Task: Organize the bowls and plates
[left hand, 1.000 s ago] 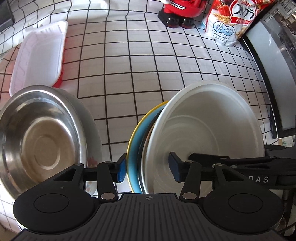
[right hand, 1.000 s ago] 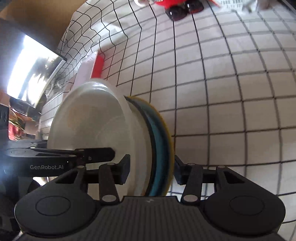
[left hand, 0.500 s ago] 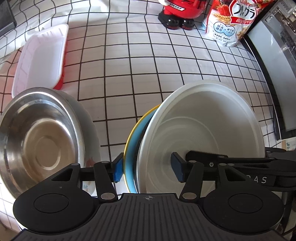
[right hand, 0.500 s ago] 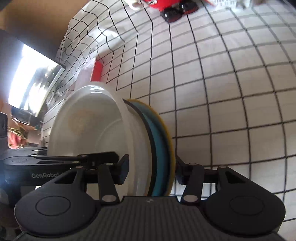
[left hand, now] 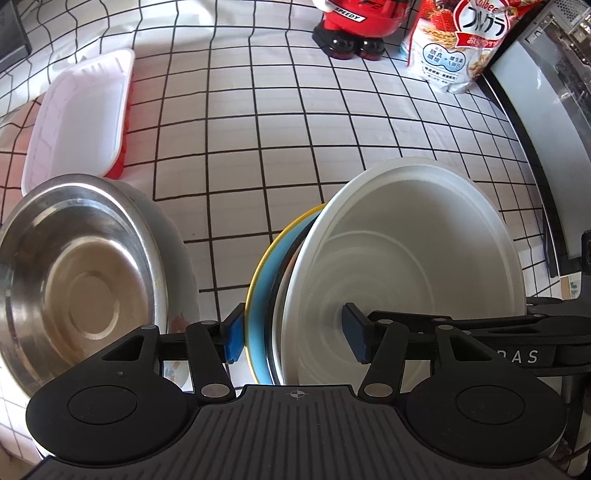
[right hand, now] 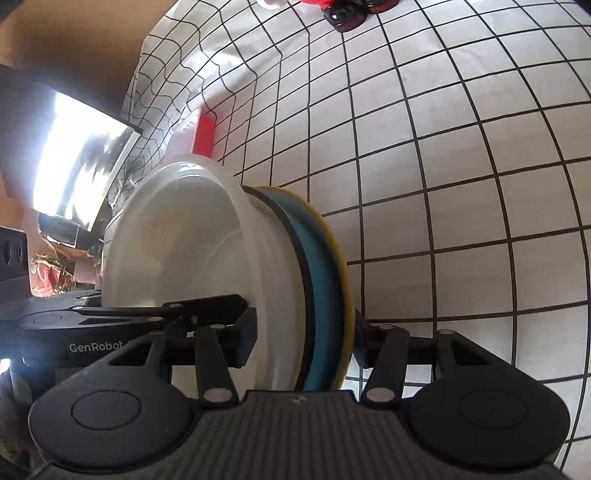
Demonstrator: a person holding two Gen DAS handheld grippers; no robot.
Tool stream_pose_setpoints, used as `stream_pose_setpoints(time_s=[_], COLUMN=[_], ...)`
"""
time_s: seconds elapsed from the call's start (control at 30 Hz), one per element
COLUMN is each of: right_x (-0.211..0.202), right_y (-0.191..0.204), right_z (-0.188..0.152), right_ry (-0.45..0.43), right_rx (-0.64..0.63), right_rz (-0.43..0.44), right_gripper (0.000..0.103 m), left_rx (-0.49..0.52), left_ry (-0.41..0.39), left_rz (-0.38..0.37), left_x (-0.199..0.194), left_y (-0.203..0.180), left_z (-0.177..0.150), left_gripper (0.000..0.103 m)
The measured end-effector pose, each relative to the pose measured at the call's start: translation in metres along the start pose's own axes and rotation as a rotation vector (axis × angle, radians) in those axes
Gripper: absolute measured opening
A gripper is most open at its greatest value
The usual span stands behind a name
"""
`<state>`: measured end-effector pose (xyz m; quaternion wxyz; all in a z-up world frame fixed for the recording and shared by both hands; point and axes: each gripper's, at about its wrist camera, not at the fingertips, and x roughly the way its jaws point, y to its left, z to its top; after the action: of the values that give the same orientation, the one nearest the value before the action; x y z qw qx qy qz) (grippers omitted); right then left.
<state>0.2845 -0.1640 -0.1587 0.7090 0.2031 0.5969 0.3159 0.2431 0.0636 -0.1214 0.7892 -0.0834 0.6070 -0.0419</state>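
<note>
The stack [left hand: 369, 280] of white bowl and blue and yellow plates is held on edge between the jaws of both claws. The left claw [left hand: 293, 338] has just been spread wide, its right pad clear of the bowl. The right claw [right hand: 303, 341] is pinching the stack alone, so slipping or tipping is likely. The faces stand upright, open side rightward of the left claw.

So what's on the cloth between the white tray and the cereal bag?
Mostly bare checked cloth, as the left wrist view shows. Only the red toy stands there, close beside the cereal bag, far from the white tray.
</note>
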Motion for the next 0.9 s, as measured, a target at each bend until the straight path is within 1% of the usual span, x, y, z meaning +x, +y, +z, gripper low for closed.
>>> stream_pose_setpoints(time_s=[0.3, 0.63, 0.77, 0.9], right_x=[0.004, -0.003, -0.010, -0.021], right_y=[0.003, 0.012, 0.022, 0.044], right_z=[0.002, 0.010, 0.013, 0.018], right_ry=[0.014, 0.008, 0.004, -0.012], right_rx=[0.007, 0.009, 0.006, -0.034], right_rz=[-0.004, 0.003, -0.002, -0.006], right_gripper=[0.052, 0.051, 0.052, 0.052], left_rx=[-0.015, -0.026, -0.031, -0.037], left_ry=[0.013, 0.003, -0.010, -0.050], left_rz=[0.000, 0.010, 0.006, 0.001], left_x=[-0.002, -0.018, -0.032, -0.056], left_y=[0.004, 0.001, 0.002, 0.007], left_z=[-0.001, 0.005, 0.008, 0.012], left_gripper=[0.057, 0.057, 0.057, 0.057])
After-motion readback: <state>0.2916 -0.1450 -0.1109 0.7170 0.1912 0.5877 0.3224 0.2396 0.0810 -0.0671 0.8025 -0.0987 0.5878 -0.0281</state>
